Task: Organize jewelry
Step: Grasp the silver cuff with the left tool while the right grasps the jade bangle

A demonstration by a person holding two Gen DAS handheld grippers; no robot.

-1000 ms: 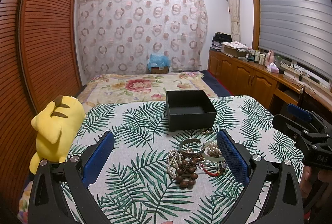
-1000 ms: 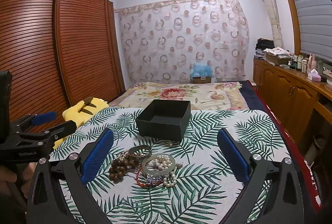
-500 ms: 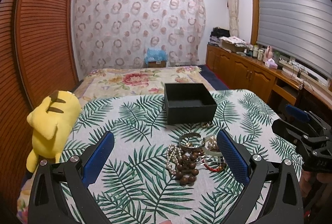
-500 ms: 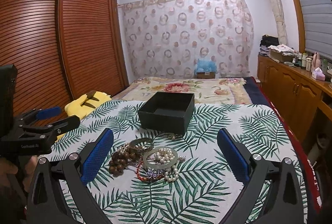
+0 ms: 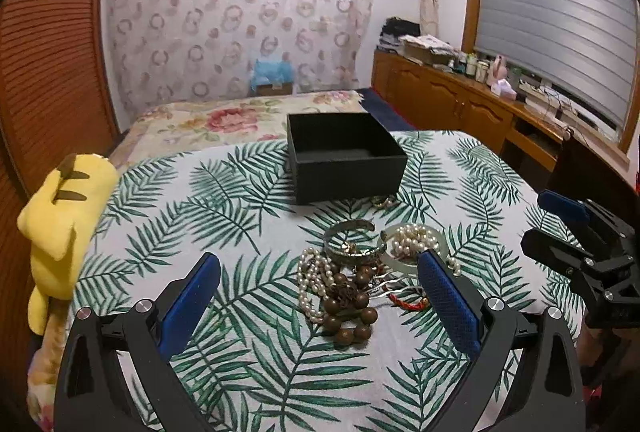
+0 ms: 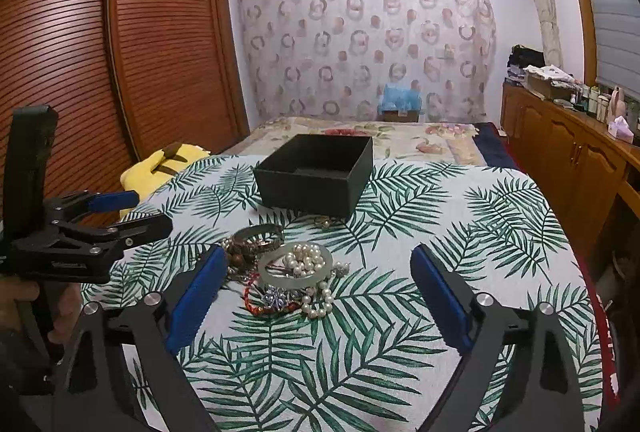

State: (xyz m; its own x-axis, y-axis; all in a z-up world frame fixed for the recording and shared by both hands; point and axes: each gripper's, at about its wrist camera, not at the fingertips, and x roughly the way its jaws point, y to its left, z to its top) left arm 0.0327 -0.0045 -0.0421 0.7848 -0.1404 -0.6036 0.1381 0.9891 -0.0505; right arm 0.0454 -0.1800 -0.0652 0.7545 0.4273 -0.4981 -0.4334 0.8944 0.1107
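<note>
A pile of jewelry (image 5: 362, 272) lies on the palm-leaf cloth: brown wooden beads (image 5: 352, 308), a white pearl string (image 5: 312, 284), a metal cuff bangle (image 5: 352, 244), a pale jade bangle holding pearls (image 6: 296, 266) and a red cord bracelet (image 6: 272, 306). An open, empty black box (image 5: 346, 157) stands just behind the pile; it also shows in the right wrist view (image 6: 316, 173). My left gripper (image 5: 318, 306) is open, low over the near side of the pile. My right gripper (image 6: 318, 302) is open, with the pile between its fingers.
A yellow plush toy (image 5: 60, 228) lies at the table's left edge. A bed with a floral cover (image 5: 224, 119) is behind the table. Wooden cabinets (image 5: 460, 107) run along the right wall, a slatted wardrobe (image 6: 120, 63) along the left.
Both grippers have moved forward and down toward the jewelry pile, which now looks larger and closer. Both stay open. Nothing on the table has moved.
</note>
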